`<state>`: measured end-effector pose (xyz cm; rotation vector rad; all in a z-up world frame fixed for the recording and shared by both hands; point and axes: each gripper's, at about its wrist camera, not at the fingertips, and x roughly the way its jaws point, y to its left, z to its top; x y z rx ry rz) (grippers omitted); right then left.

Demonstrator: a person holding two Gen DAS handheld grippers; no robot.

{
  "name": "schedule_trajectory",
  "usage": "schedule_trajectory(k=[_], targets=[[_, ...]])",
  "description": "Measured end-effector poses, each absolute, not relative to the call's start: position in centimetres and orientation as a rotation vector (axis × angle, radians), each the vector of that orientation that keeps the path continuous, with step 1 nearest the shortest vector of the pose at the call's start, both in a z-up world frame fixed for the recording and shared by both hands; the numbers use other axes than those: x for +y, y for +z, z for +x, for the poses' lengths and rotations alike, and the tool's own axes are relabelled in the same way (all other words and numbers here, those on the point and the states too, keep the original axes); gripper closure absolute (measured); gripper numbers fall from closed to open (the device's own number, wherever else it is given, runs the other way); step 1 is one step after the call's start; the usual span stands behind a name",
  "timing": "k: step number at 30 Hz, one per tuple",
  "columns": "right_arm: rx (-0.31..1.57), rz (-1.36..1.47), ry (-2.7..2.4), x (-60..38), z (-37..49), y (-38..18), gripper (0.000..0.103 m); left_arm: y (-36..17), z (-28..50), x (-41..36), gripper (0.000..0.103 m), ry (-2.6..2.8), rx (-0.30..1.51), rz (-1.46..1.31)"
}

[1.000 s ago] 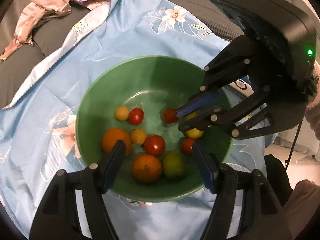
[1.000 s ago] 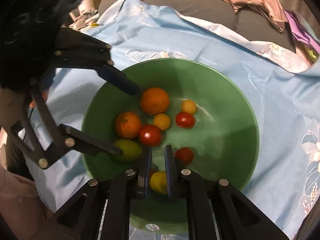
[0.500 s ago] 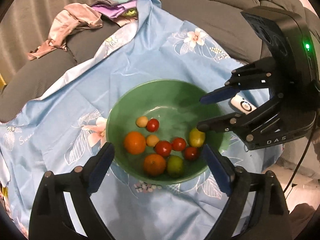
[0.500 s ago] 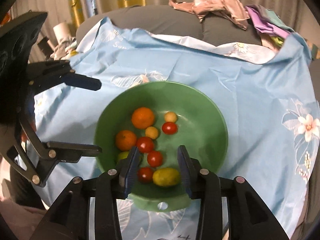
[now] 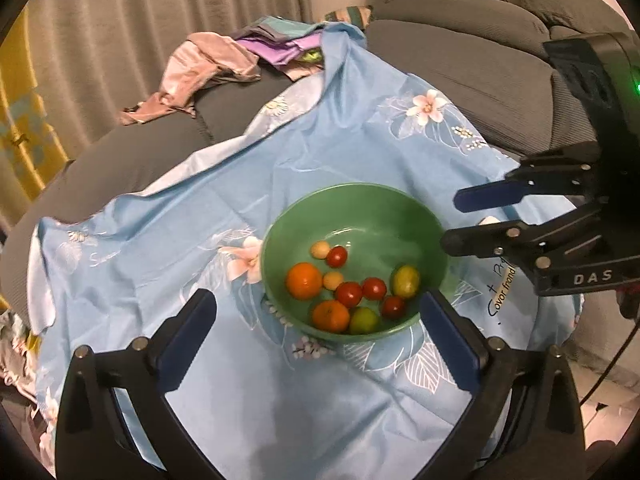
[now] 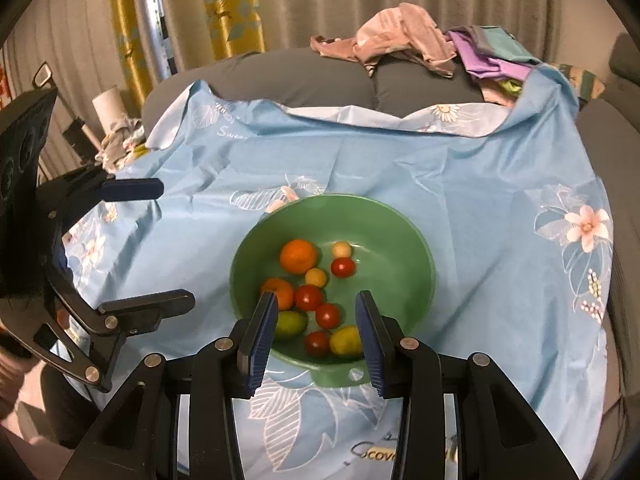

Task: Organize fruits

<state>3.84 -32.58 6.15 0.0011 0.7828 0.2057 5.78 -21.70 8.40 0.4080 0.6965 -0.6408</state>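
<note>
Cloth (image 5: 168, 248): it is lying blue under everything, no fruit left on it.
Bowl (image 5: 424, 216): it is sitting centre, holding all the fruit; your sorting looks nearly done.
Left gripper (image 5: 318, 330): you are hovering it at 6 o'clock, jaws just spreading wide, empty.
Right gripper (image 6: 316, 334): you are holding it part open at 6 o'clock, gripping nothing.
Lemon (image 6: 346, 340): it is resting at 5 o'clock.

Smooth, faintly glossy green bowl (image 5: 424, 216), looks like plastic or glazed ware; shiny-skinned tomatoes (image 5: 349, 294) and finely dimpled oranges (image 5: 304, 280) inside. Thin, slightly sheeny blue floral cloth (image 5: 224, 184), creased, over a matt grey ribbed-fabric sofa (image 5: 460, 40). Matt black plastic tongs (image 6: 316, 334) with metal rivets and ridged blue pads (image 6: 262, 340); soft crumpled clothes (image 6: 400, 40) behind.
</note>
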Motion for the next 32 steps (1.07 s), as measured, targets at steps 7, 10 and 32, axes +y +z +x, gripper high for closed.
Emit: schedule_trajectory(k=[7, 10, 32], targets=[[0.763, 0.043, 0.155, -31.8, 2.0, 6.5, 0.063, 9.1, 4.1, -20.2, 0.001, -0.581, 0.676, 0.353], [0.754, 0.050, 0.149, -31.3, 1.4, 6.5, 0.063, 9.3, 3.4, -19.7, 0.001, -0.554, 0.655, 0.342], [0.810, 0.124, 0.073, -32.1, 1.9, 5.4, 0.062, 9.8, 5.6, -22.3, 0.001, -0.497, 0.735, 0.248]])
